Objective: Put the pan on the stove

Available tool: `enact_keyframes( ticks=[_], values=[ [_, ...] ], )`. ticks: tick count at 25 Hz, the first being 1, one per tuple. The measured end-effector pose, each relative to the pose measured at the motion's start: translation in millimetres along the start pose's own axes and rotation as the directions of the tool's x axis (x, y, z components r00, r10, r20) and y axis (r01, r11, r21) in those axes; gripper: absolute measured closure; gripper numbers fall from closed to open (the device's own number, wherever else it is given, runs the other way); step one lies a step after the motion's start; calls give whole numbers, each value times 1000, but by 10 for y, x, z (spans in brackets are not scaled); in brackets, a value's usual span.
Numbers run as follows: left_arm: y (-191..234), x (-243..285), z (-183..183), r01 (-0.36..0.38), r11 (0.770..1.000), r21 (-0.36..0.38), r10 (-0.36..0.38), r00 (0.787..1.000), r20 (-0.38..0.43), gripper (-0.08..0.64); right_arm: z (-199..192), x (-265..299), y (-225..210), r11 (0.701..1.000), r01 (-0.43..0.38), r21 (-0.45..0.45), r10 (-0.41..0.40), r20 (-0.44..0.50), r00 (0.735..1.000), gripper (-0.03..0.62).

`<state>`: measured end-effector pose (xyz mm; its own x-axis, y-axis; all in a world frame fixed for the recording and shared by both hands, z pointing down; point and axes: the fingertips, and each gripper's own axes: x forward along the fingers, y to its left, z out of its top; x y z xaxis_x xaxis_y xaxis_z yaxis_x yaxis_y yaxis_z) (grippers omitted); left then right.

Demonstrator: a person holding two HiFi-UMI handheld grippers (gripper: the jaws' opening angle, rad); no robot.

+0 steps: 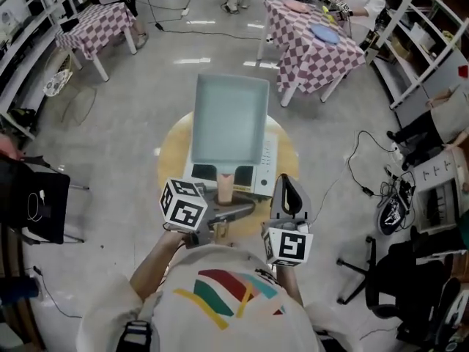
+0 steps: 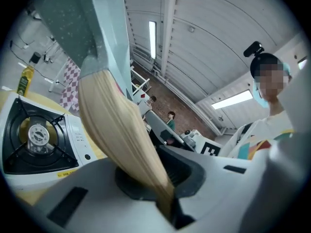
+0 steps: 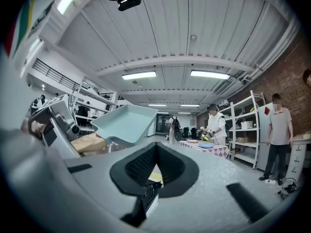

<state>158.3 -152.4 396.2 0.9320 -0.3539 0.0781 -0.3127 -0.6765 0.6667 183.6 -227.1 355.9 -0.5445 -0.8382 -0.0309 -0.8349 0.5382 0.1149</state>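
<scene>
The left gripper (image 1: pixel 220 217) is clamped on the wooden handle (image 1: pixel 225 185) of the pale square pan (image 1: pixel 229 119). The pan is held in the air above the white stove (image 1: pixel 266 169) on the round yellow table (image 1: pixel 172 151), its handle pointing to the near side. The right gripper (image 1: pixel 287 195), just right of the handle, has its jaws together with nothing between them

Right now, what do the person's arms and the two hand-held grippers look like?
Left hand-held gripper and right hand-held gripper: pale grey bodies, dark ribbed jaw pads, each with a white cube of black square markers. The person wears a white shirt with red, green, yellow and teal stripes.
</scene>
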Motion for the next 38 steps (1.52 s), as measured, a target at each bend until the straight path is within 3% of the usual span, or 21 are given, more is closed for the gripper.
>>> enact_keyframes(
  ticks=[12, 21, 32, 38],
  values=[
    [30, -411, -93, -11, 998, -61, 12, 1000, 19, 553, -44, 209, 540, 997, -81, 5, 81, -29, 996, 594],
    [121, -456, -87, 55, 995, -83, -55, 998, 5, 552, -157, 100, 554, 1000, -23, -6, 22, -76, 997, 594],
    [446, -402, -279, 86, 993, -81, -98, 982, -159, 551, -240, 1, 490, 998, 54, -26, -57, -132, 990, 594],
    [548, -330, -419, 128, 984, -124, -152, 967, -203, 549, -286, -53, 500, 995, 94, -23, -97, -172, 980, 594]
  ],
)
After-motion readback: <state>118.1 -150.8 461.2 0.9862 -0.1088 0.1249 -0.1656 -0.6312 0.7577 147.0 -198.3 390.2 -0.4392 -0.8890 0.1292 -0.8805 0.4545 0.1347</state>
